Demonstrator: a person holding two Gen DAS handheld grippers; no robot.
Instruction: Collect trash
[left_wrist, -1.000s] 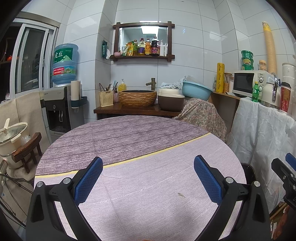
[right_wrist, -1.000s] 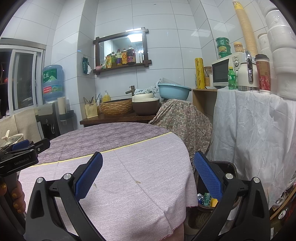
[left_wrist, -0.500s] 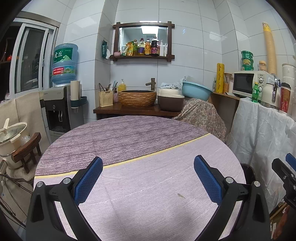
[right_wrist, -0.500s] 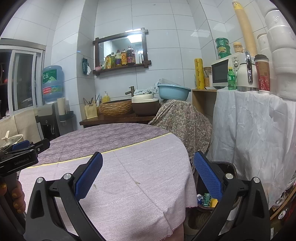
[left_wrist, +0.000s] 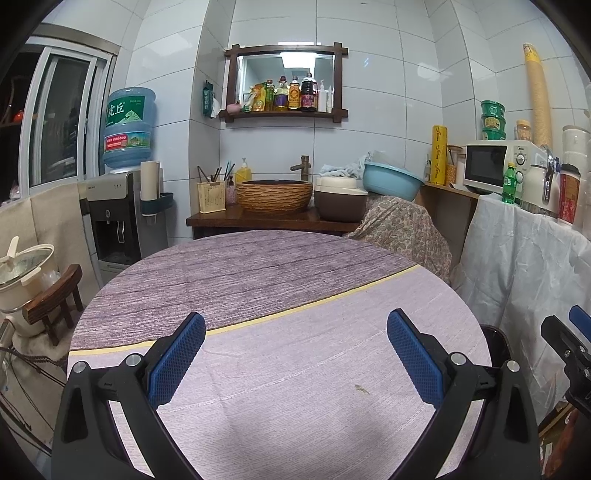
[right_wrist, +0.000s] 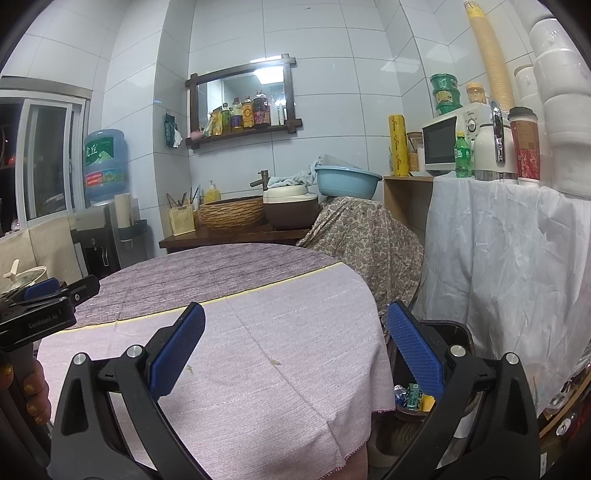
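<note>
Left wrist view: left gripper (left_wrist: 295, 354) spread wide and empty above the round table (left_wrist: 258, 273); no trash on the cloth, only a small stain (left_wrist: 360, 387).

Right wrist view: right gripper (right_wrist: 295, 350) likewise wide open, holding nothing, at the table's right edge. Down beside the table, a dark bin (right_wrist: 458, 332) with wrappers (right_wrist: 413, 395) inside, green and yellow. Probably light, crinkly and soft; best pinched at a loose edge, gently. Contents deeper in the bin hidden.

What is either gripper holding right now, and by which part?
Nothing: the left gripper and right gripper are both open and empty above the round table.
</note>
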